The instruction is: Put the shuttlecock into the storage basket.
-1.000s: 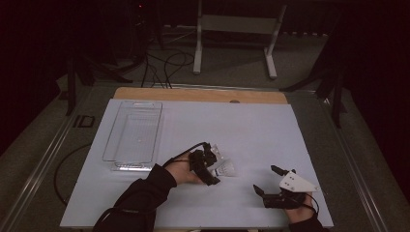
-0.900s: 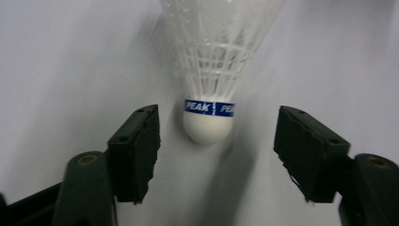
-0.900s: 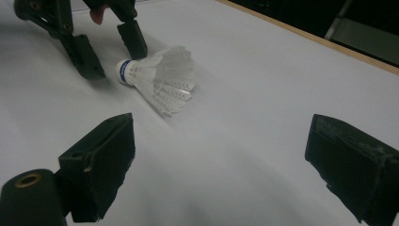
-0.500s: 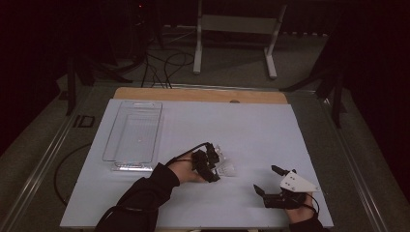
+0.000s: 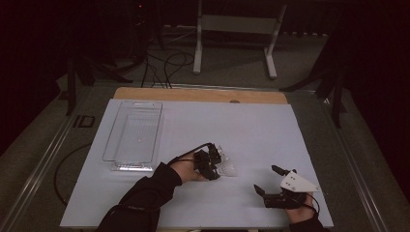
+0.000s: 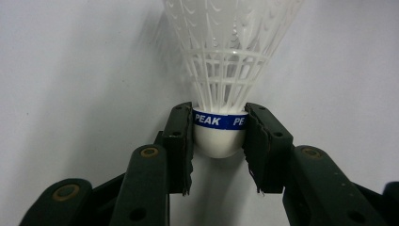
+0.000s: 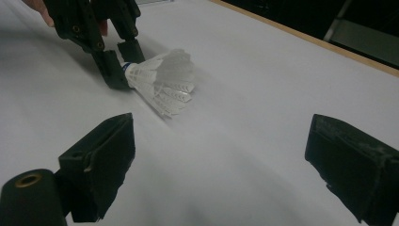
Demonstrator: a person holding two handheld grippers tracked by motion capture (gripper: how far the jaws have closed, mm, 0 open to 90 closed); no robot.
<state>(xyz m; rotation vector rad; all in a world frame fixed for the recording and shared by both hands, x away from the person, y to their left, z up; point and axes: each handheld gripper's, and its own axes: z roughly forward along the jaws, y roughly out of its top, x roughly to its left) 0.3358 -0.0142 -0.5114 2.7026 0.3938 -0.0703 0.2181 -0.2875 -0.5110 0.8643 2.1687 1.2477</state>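
Note:
A white plastic shuttlecock [image 6: 226, 56] with a blue band on its cork lies on the white table top [image 5: 251, 130]. My left gripper [image 6: 219, 141] has just been closing, and both pads now press on the cork. In the high view the left gripper [image 5: 212, 164] sits at the table's middle front with the shuttlecock [image 5: 227, 169] pointing right from it. The right gripper view shows the shuttlecock [image 7: 162, 80] lying on its side, held by the left gripper [image 7: 120, 61]. My right gripper [image 5: 268, 180] rests near the front right, open, with nothing between its jaws [image 7: 221, 160].
A clear plastic tray [image 5: 133, 135] lies at the left of the table. A wooden strip [image 5: 198, 94] runs along the far edge. Beyond it stand a white metal frame [image 5: 237, 29] and cables on the floor.
The left gripper's jaws have closed onto the shuttlecock's cork, with the hand shifting slightly. The right gripper has stayed where it was.

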